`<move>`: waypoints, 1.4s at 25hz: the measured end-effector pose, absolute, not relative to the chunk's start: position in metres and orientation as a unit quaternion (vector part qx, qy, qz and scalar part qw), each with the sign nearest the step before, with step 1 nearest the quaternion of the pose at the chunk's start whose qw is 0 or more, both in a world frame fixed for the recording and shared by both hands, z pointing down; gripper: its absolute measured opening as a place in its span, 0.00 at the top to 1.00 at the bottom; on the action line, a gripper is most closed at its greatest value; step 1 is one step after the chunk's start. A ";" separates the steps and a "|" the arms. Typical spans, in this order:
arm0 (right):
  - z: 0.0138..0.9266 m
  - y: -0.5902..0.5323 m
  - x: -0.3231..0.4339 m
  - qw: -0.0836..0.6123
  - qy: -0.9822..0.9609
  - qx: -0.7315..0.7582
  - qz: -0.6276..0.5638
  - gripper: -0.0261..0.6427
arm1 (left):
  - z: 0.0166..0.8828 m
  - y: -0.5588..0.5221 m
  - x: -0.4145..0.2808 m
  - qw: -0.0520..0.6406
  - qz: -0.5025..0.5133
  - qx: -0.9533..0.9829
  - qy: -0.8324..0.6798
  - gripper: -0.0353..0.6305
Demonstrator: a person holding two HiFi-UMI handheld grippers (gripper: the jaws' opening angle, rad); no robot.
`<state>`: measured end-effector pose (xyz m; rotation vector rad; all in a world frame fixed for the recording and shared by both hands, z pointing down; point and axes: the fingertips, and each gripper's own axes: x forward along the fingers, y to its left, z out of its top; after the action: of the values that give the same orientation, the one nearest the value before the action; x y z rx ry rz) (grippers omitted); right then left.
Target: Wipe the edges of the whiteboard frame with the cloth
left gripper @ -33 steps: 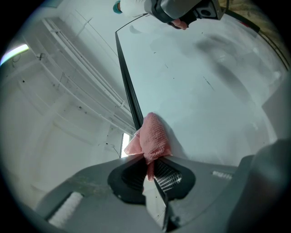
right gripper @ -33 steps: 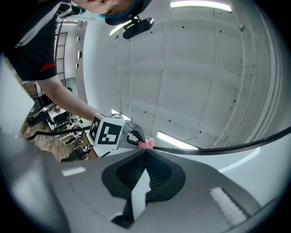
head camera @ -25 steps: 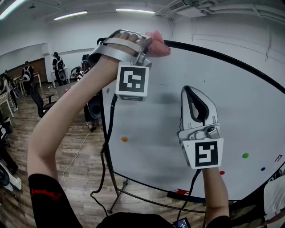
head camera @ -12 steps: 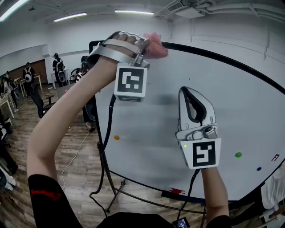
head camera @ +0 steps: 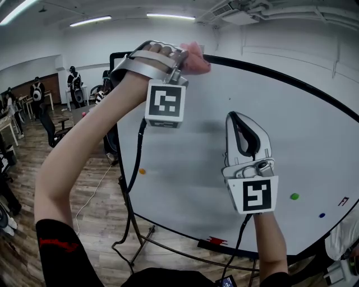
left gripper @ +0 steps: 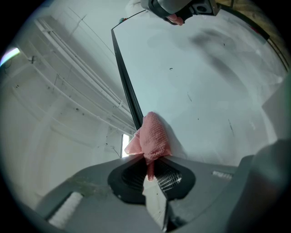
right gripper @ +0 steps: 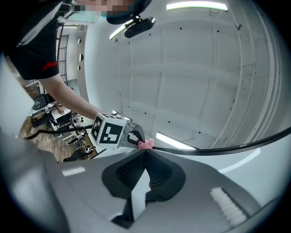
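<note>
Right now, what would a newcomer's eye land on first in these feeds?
First, the pink cloth, pinched in the left gripper and pressed against the black frame at the whiteboard's top edge. Next, the right gripper, jaws together and empty, held up in front of the middle of the board. A few small coloured dots, such as the green dot, sit low on the white surface.

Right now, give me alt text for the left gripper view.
The left tool is shut on a pink cloth, holding it against the black frame at the edge of the whiteboard. The right tool shows at the top of the picture, in front of the board.
</note>
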<state>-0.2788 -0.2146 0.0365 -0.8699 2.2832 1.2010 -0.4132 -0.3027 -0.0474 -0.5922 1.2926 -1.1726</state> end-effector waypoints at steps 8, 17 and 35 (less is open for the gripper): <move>0.041 -0.217 -0.264 0.201 0.821 -0.315 0.432 0.96 | -0.046 -0.303 -0.398 0.600 -0.503 -0.269 0.560 0.90; 0.041 -0.219 -0.242 0.199 0.821 -0.315 0.433 0.96 | -0.047 -0.307 -0.371 0.604 -0.505 -0.267 0.555 0.90; 0.054 -0.222 -0.202 0.189 0.825 -0.320 0.426 0.96 | -0.050 -0.310 -0.314 0.611 -0.495 -0.273 0.553 0.90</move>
<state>-0.2021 -0.2223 0.0544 -0.8996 2.3204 1.1974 -0.3140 -0.3102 -0.0503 -0.6293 1.2771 -1.1431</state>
